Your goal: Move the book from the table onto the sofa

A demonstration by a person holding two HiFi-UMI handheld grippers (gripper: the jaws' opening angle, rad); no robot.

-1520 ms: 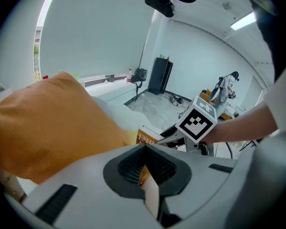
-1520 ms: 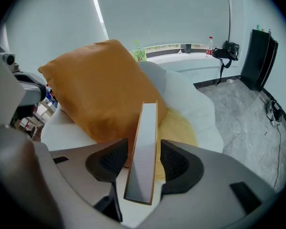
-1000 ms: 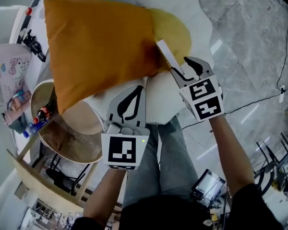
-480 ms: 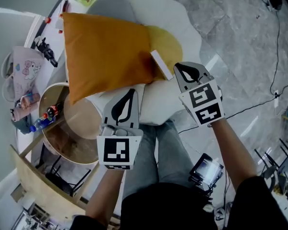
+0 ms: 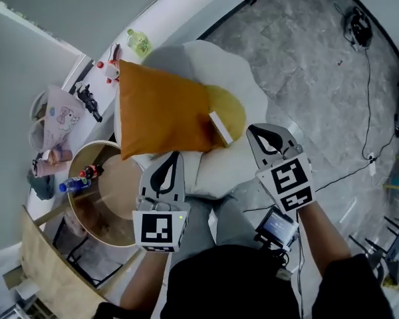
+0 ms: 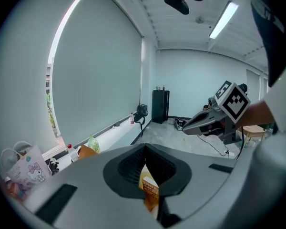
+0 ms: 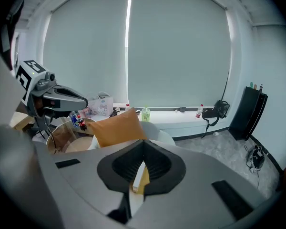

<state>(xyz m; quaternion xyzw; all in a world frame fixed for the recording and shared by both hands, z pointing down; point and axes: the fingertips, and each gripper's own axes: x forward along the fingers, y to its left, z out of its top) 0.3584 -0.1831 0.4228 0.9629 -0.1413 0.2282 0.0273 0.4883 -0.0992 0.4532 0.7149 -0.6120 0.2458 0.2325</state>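
The book (image 5: 220, 127) lies on the white sofa (image 5: 249, 88), its pale edge up, resting on a yellow cushion (image 5: 231, 108) beside the big orange cushion (image 5: 161, 115). Both grippers hang above my lap, apart from the book. My left gripper (image 5: 173, 156) is shut and empty, left of and below the book. My right gripper (image 5: 253, 129) is shut and empty, just right of it. In the left gripper view a sliver of the book (image 6: 149, 189) shows past the closed jaws. The right gripper view shows its pale edge (image 7: 138, 177) the same way.
A round wooden table (image 5: 75, 219) with small bottles (image 5: 77, 183) stands left of the sofa. A pale cartoon-print bag (image 5: 57, 121) and a green bottle (image 5: 139, 43) sit on the window ledge. Cables (image 5: 368, 115) run over the marble floor at the right.
The right gripper's jaws, open beside the book a second ago, have shut empty. Both grippers have pulled back from the sofa, and the head view now takes in more of the room.
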